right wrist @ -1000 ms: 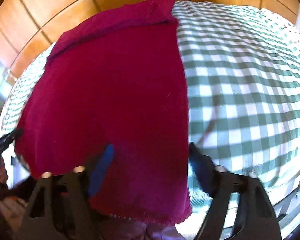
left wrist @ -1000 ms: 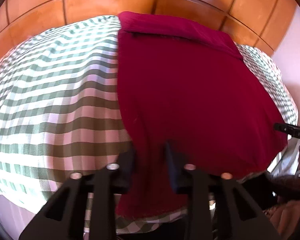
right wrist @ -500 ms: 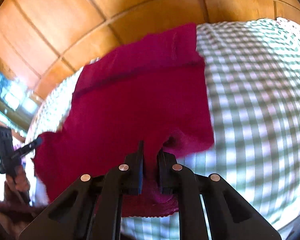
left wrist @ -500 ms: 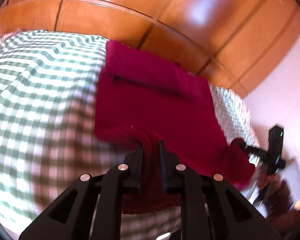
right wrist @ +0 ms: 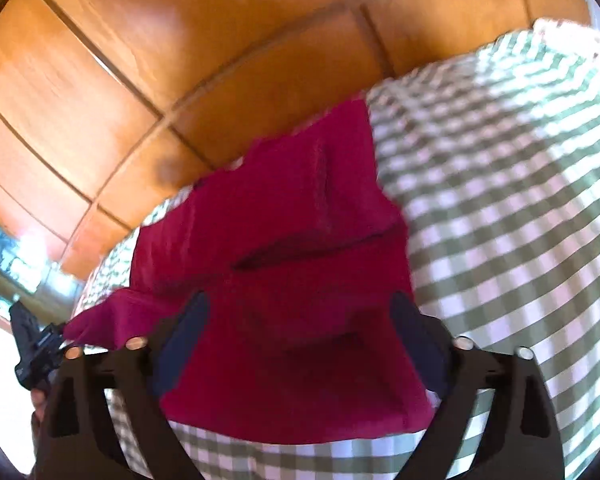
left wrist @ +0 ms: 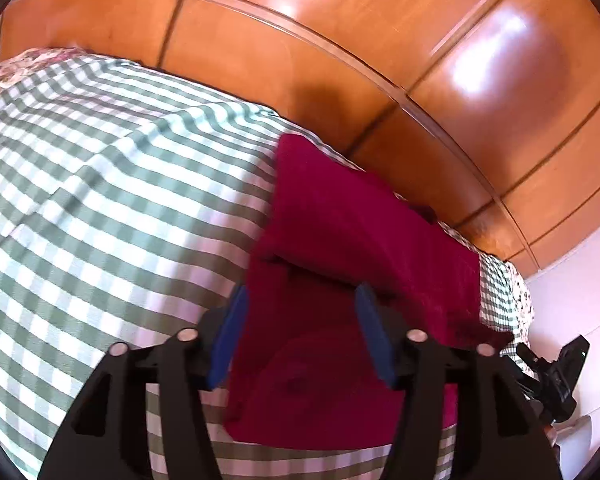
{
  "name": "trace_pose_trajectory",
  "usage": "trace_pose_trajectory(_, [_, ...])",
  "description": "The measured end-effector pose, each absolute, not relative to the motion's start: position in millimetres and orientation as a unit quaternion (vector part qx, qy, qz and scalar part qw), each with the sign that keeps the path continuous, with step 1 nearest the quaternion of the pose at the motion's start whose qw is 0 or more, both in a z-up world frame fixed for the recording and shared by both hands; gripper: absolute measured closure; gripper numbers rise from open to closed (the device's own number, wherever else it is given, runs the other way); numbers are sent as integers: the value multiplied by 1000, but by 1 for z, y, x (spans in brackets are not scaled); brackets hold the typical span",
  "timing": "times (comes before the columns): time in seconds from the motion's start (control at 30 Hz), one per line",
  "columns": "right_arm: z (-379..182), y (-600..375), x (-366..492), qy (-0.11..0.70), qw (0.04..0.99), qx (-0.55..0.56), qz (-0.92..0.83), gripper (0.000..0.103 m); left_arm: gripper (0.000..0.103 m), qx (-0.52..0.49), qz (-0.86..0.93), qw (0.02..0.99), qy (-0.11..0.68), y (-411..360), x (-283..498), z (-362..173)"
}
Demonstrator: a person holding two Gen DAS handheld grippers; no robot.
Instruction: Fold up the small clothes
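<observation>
A crimson cloth (left wrist: 340, 280) lies folded on a green-and-white checked bedspread (left wrist: 100, 200), close to the glossy wooden panelled wall (left wrist: 340, 60) behind it. The near part of the cloth is doubled over onto the rest, and the edge of this upper layer runs as a dark crease across the fabric in both wrist views (right wrist: 300, 248). The far end of the cloth reaches almost to the wall.

The left tool (left wrist: 302, 332) stands wide, its two blue-padded fingers (left wrist: 232, 336) spread apart over the near left part of the cloth, nothing caught between them. The left pad sits at the cloth's left edge, where red meets checks; the right pad is above the red fabric.

The right tool (right wrist: 300, 344) is likewise wide apart, dark blue pads (right wrist: 184, 340) straddling the near right portion of the cloth with no fabric pinched. Whether either tool touches the cloth cannot be told.

Each camera catches the other tool at the frame's edge: the right one at lower right in the left wrist view (left wrist: 556, 376), the left one at lower left in the right wrist view (right wrist: 32, 344), beside a corner of the cloth. The right wrist view is blurred.
</observation>
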State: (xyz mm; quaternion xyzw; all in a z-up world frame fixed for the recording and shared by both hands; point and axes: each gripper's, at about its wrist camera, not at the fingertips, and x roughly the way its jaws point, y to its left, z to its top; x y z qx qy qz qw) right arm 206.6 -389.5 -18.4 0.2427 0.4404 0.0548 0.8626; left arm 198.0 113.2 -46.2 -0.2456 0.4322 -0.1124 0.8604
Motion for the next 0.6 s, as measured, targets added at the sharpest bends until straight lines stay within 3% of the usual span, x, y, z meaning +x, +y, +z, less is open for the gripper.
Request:
trace_pose_trajectory(0.2, [-20, -412, 174, 439, 861, 251, 42, 9, 42, -232, -130, 851, 452, 128, 162, -75])
trace_pose_trajectory(0.3, [-38, -413, 159, 459, 859, 225, 34, 10, 44, -209, -150, 845, 468, 115, 143, -91])
trace_pose_trajectory(0.33, [-46, -411, 156, 467, 856, 218, 32, 11, 49, -191, -152, 846, 475, 108, 139, -96])
trace_pose_trajectory(0.5, [-74, -387, 165, 490, 854, 174, 18, 48, 78, -122, -131, 858, 482, 82, 136, -104])
trace_pose_trajectory(0.6, [-74, -376, 172, 498, 854, 150, 19, 66, 87, -111, -125, 862, 479, 81, 133, -102])
